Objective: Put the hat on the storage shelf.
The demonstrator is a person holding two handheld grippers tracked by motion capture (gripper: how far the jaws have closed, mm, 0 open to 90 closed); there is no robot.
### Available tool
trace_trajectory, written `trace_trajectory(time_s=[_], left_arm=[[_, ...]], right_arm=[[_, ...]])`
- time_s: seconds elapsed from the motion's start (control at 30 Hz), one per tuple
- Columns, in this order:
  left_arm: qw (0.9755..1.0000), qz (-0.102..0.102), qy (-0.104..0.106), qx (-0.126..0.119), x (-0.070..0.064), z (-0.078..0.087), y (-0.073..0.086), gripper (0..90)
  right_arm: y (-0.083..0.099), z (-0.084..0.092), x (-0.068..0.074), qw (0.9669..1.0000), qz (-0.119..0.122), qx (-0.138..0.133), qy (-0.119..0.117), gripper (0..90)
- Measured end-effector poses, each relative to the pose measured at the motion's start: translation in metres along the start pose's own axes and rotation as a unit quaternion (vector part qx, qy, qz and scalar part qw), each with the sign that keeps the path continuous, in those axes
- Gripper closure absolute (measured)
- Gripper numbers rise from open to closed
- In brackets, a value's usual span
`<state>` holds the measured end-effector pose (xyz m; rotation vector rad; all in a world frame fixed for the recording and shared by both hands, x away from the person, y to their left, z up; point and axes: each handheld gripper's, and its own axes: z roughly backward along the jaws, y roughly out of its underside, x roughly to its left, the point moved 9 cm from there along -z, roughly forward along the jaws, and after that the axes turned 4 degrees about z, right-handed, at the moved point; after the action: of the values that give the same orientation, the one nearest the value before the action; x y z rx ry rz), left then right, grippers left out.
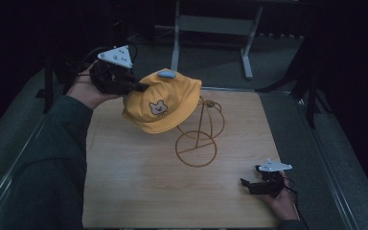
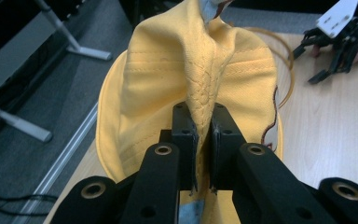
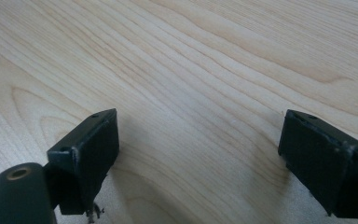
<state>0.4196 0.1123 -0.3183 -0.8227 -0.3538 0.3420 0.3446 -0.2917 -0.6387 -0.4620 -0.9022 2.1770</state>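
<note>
A yellow cap (image 1: pixel 160 100) with a small animal face on its front and a pale blue button on top hangs over a gold wire stand (image 1: pixel 197 141) at the middle of the wooden table (image 1: pixel 139 187). My left gripper (image 1: pixel 141 87) is shut on a pinched fold at the cap's left edge; in the left gripper view the yellow cap (image 2: pixel 200 70) bunches up between the jaws of my left gripper (image 2: pixel 200 133). My right gripper (image 1: pixel 248 184) rests near the table's front right corner, open, over bare wood, as my right gripper (image 3: pixel 198 140) shows up close.
The stand's round base ring (image 1: pixel 196 149) lies on the table in front of the cap. Grey floor and a metal frame's legs (image 1: pixel 247 57) lie beyond the far edge. In the left gripper view the other gripper (image 2: pixel 335 42) sits far off on the wood.
</note>
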Motion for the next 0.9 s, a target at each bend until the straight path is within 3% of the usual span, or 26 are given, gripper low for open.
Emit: trace_trajectory(time_s=[0.9], left_arm=[[0.9995, -0.015, 0.028, -0.008, -0.015, -0.032, -0.026, 82.8]], right_arm=[[0.0, 0.0, 0.0, 1.0, 0.0, 0.001, 0.0, 12.1]])
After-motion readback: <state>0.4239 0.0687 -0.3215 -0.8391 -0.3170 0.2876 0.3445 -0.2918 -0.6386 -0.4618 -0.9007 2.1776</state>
